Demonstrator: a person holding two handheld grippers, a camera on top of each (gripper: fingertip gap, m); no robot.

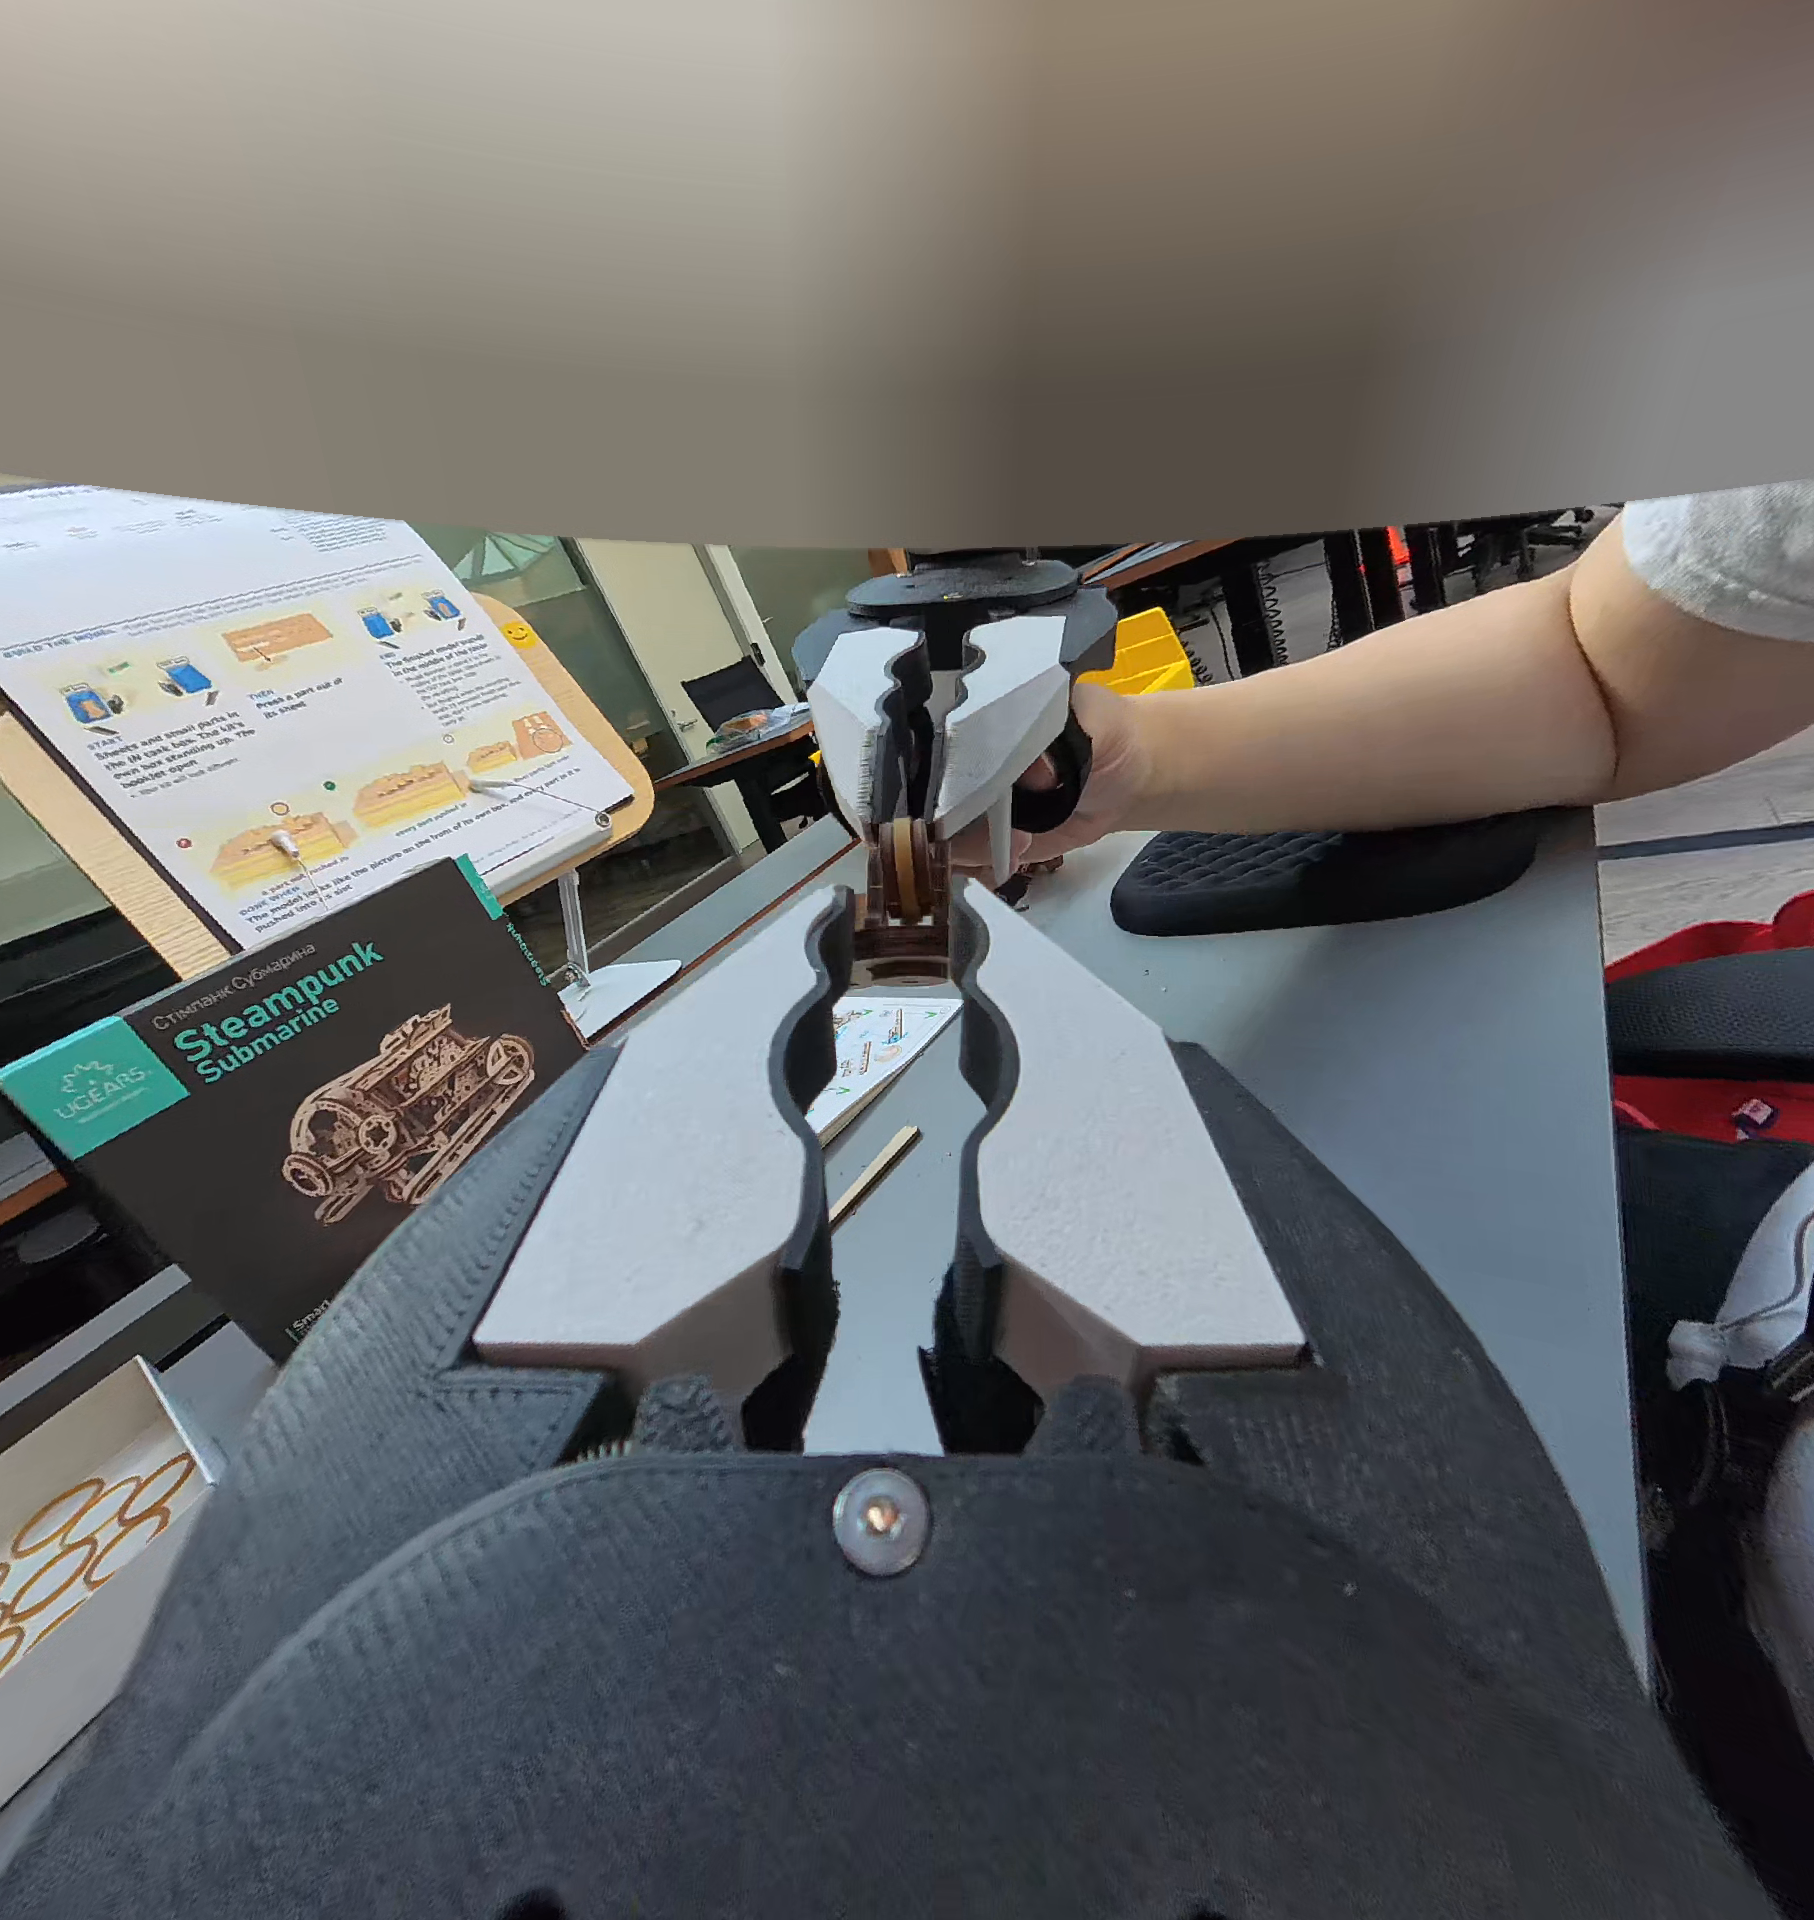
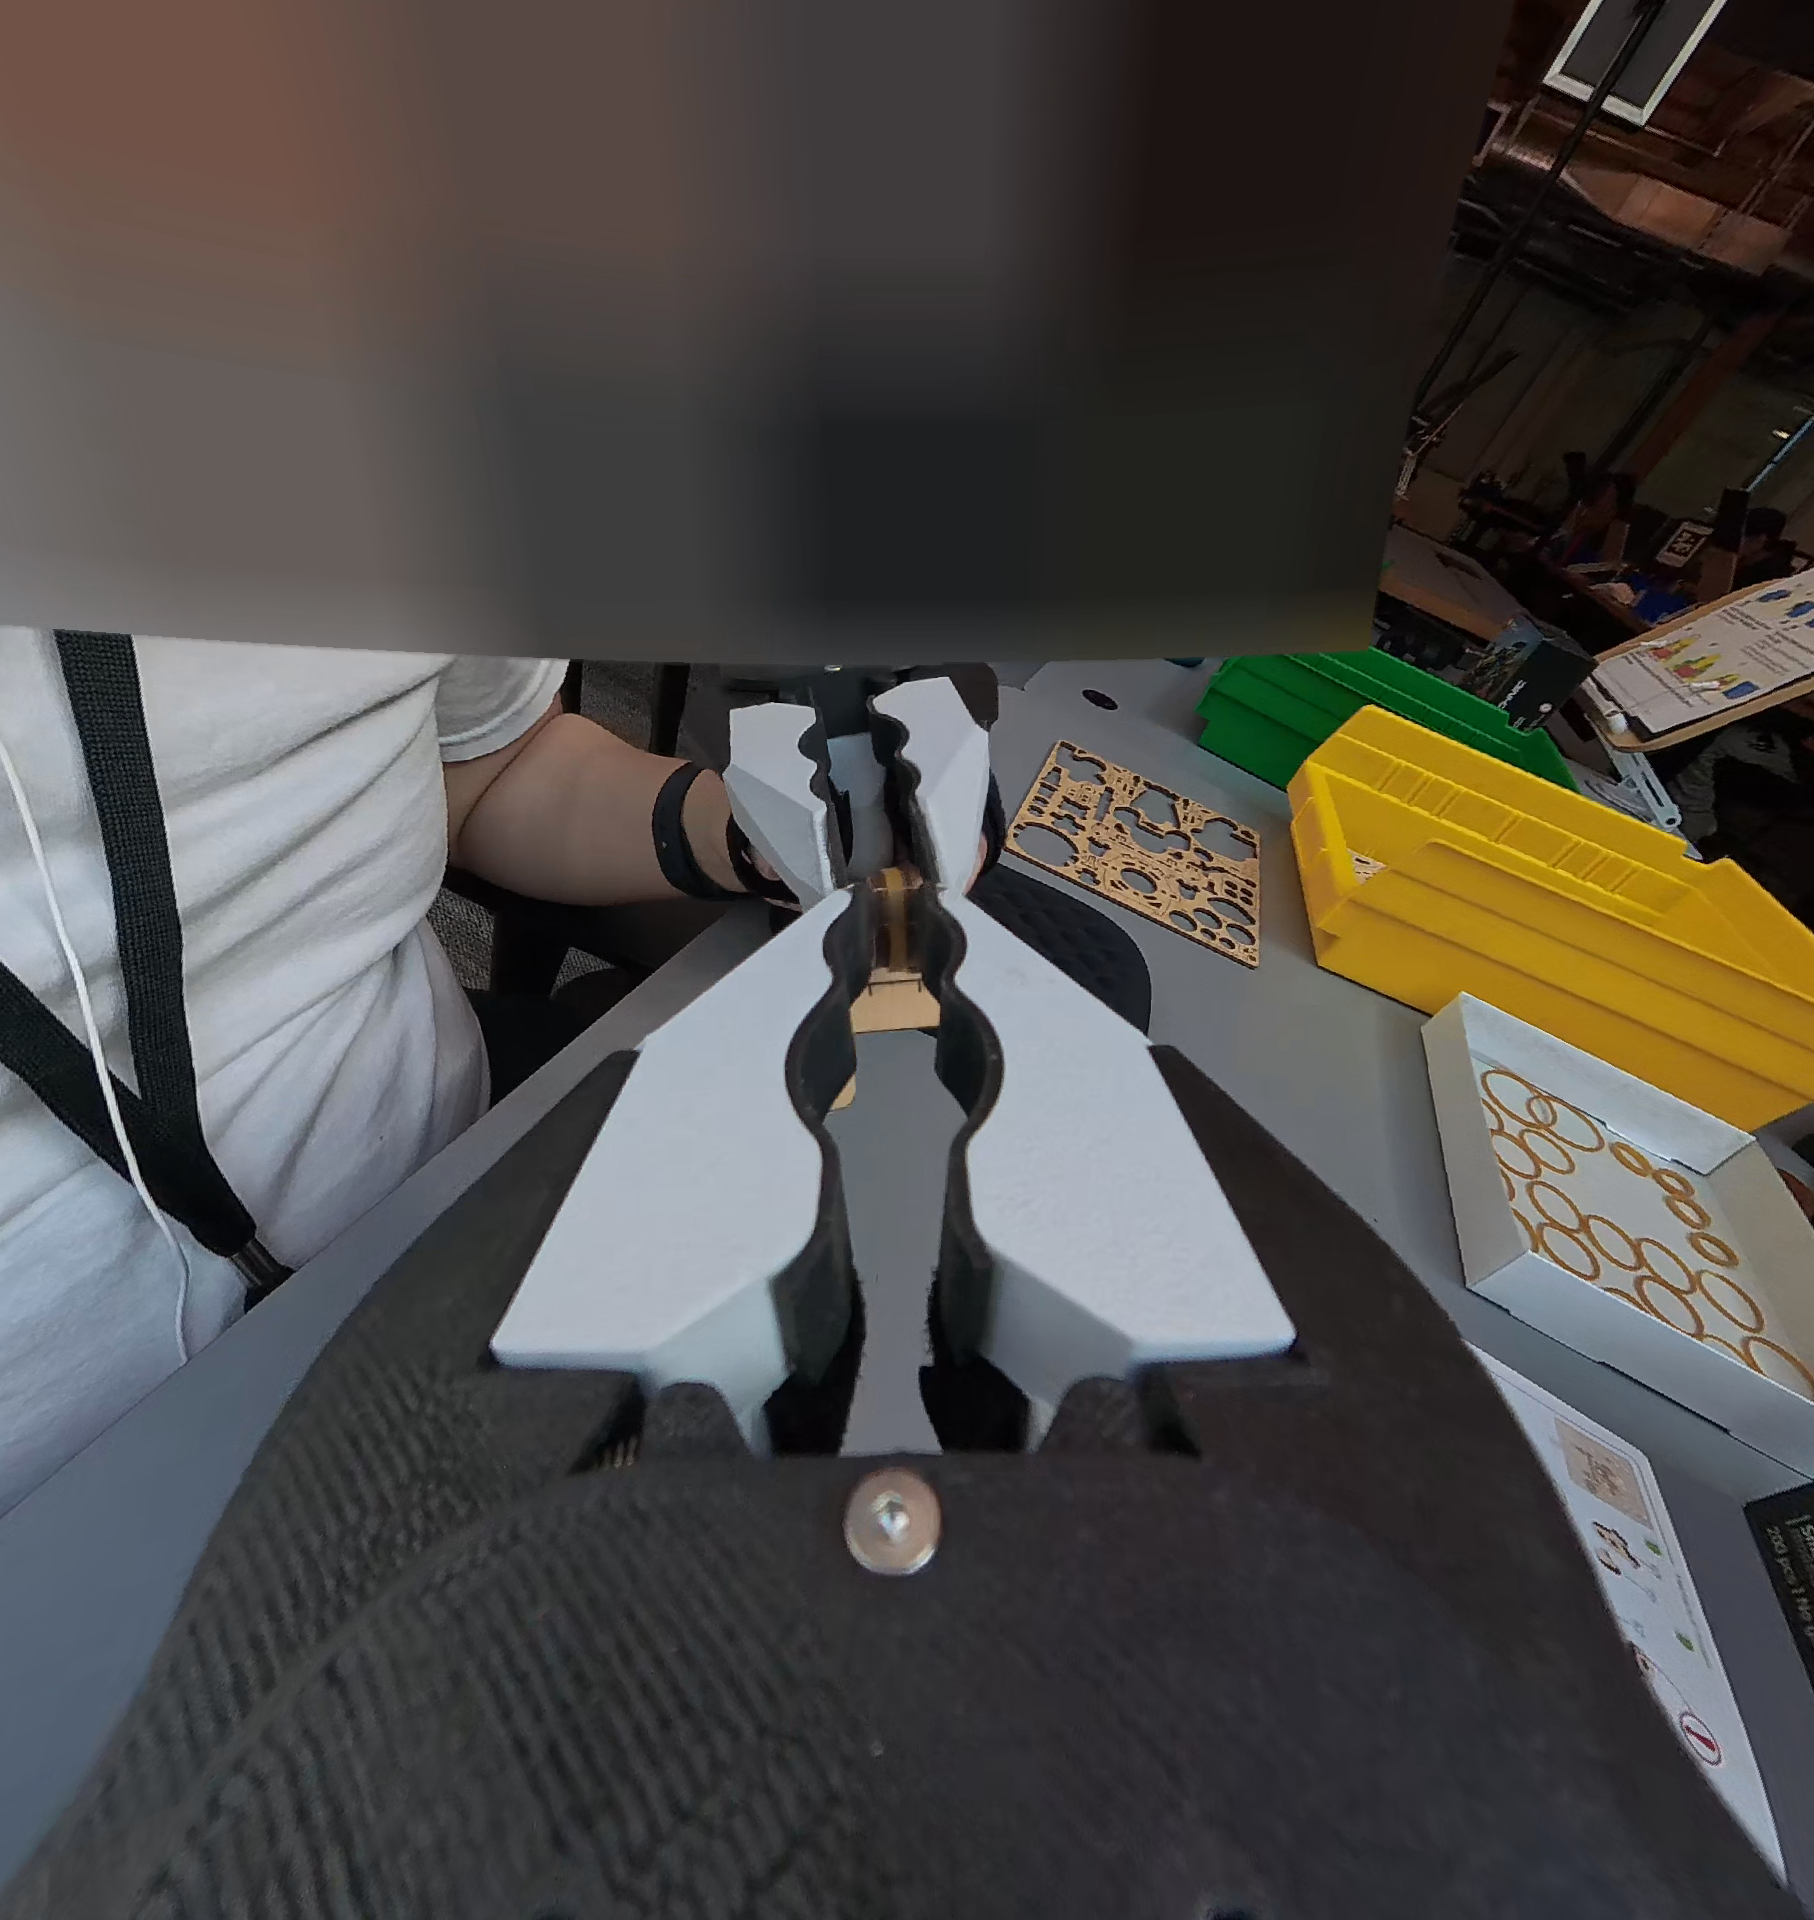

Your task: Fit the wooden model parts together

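My left gripper (image 1: pixel 903 904) is shut on a small dark wooden sub-assembly (image 1: pixel 890 940), held above the grey table (image 1: pixel 1350 1143). My right gripper (image 2: pixel 895 909) faces it tip to tip and is shut on a round, layered wooden wheel part (image 2: pixel 890 920). The wheel part (image 1: pixel 908 868) touches the top of the sub-assembly. In the left wrist view the right gripper (image 1: pixel 908 831) comes from the far side, held by a bare hand. In the right wrist view the left gripper (image 2: pixel 867 868) is opposite, and a pale flat piece of the assembly (image 2: pixel 892 1006) shows between my fingers.
The model kit box (image 1: pixel 290 1091) and an instruction sheet on a stand (image 1: pixel 290 707) are at the left. A white tray of wooden rings (image 2: pixel 1630 1226), yellow bins (image 2: pixel 1557 904), green bins (image 2: pixel 1350 707), a punched plywood sheet (image 2: pixel 1142 842) and a black wrist pad (image 1: pixel 1318 873) are nearby. The tips of both grippers are at nearly the same place.
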